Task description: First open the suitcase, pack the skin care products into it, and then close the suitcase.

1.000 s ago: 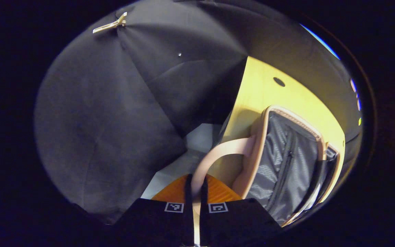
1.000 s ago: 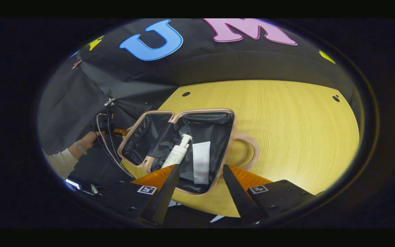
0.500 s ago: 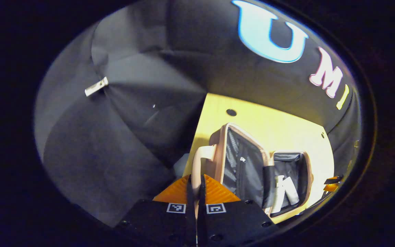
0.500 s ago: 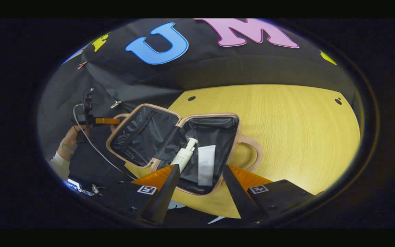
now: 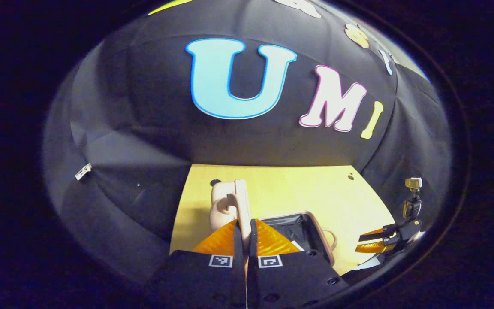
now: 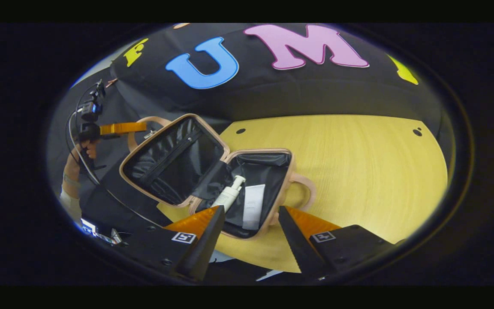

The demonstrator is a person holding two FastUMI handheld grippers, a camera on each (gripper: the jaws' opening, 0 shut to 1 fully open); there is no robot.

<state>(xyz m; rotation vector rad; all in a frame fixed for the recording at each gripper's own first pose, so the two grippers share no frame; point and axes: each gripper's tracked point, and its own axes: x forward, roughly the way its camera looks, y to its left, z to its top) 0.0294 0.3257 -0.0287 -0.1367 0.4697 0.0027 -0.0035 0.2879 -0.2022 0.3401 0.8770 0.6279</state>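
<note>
Left claw [image 5: 245,234] has its 2 fingers pinched nearly together on the lid handle [image 5: 226,205] of the suitcase [image 6: 212,171], with just a sliver of the pink loop between them. In the right gripper view you can see that same claw off to the left, held by a hand [image 6: 85,150] with a cable trailing down from it, up by the lid's top edge.

Right claw [image 6: 247,223] hangs with its fingers spread wide and nothing between them, just above the near edge of the case.

The suitcase sits open on the yellow wooden table [image 6: 358,171], near its left side. The lid [image 6: 172,159] is raised and tilted, about halfway up, dark lining with a zip pocket facing the right claw. The base lies flat, with its own handle [image 6: 305,195] sticking out to the right.

Inside the base are 2 skin care items side by side: a white pump bottle [image 6: 229,195] lying at a slant, and a white tube [image 6: 253,206] just to its right. Can't tell if they touch.
</note>
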